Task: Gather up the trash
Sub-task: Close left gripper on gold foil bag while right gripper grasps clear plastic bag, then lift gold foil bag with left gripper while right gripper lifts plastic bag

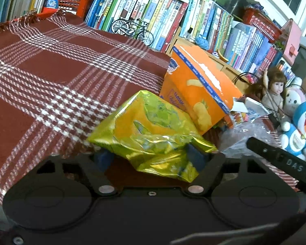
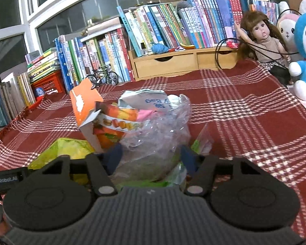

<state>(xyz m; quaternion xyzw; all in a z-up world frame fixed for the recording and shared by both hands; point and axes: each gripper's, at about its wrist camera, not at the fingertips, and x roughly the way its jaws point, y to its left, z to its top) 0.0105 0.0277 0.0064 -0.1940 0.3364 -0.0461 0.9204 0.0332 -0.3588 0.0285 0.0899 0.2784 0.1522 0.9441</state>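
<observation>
Left gripper [image 1: 151,155] is clamped on the foil wrapper [image 1: 151,130], low centre of frame. Just behind it, an orange box [image 1: 200,85]. Right gripper [image 2: 151,157] pinches the clear bag [image 2: 159,130] at centre, trash spilling out over the plaid cloth [image 2: 244,112].

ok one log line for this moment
left gripper: shut on yellow wrapper | right gripper: shut on clear plastic bag | orange box: in bag

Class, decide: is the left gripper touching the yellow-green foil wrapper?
Touching. The left wrist view shows the left gripper with both blue pads pressed into the crumpled yellow-green foil wrapper.
</observation>
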